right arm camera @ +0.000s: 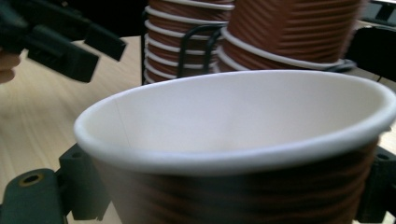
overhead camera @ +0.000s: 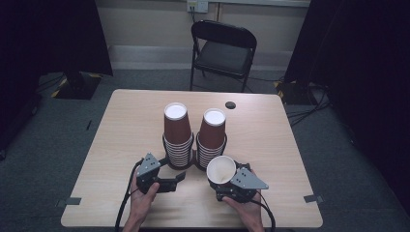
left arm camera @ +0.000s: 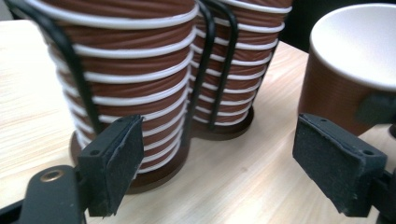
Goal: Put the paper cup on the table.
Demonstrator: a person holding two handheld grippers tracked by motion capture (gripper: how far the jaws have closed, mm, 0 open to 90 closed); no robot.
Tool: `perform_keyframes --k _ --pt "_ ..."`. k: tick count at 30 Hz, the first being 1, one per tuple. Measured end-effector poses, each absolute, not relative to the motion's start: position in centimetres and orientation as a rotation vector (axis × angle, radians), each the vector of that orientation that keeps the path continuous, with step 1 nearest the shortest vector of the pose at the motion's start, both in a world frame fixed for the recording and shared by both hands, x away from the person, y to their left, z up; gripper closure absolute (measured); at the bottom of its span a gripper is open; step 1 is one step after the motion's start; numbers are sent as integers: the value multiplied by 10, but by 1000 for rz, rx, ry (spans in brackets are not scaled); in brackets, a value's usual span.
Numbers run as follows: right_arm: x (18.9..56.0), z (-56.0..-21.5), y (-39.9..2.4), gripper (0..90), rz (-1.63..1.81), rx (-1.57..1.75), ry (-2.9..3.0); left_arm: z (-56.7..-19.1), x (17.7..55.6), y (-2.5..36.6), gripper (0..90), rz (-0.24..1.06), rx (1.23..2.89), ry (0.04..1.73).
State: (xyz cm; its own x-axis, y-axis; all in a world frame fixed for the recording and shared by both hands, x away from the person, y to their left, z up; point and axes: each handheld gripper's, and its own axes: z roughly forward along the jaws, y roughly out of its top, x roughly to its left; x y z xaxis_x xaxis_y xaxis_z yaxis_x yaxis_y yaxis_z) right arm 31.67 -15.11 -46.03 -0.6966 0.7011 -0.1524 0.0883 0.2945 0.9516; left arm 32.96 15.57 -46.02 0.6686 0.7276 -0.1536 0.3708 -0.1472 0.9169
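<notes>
Cup (overhead camera: 221, 169) sits squeezed in the right tongs (overhead camera: 231, 189).
Light, thin paper crushes easily, so hold its ribbed sides gently; left tongs (overhead camera: 180, 178), at nine o'clock, gape empty.

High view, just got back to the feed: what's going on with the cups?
A person works two handheld grippers at the table. The right gripper holds a single brown paper cup, mouth up, in front of two cup stacks in black wire holders. The left gripper is open and empty, beside the left stack's base.
</notes>
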Motion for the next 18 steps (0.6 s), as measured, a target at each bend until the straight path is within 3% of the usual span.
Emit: perform_keyframes --k 18 --pt "358 -446 -193 97 1473 933 1865 -481 320 174 155 514 1685 951"
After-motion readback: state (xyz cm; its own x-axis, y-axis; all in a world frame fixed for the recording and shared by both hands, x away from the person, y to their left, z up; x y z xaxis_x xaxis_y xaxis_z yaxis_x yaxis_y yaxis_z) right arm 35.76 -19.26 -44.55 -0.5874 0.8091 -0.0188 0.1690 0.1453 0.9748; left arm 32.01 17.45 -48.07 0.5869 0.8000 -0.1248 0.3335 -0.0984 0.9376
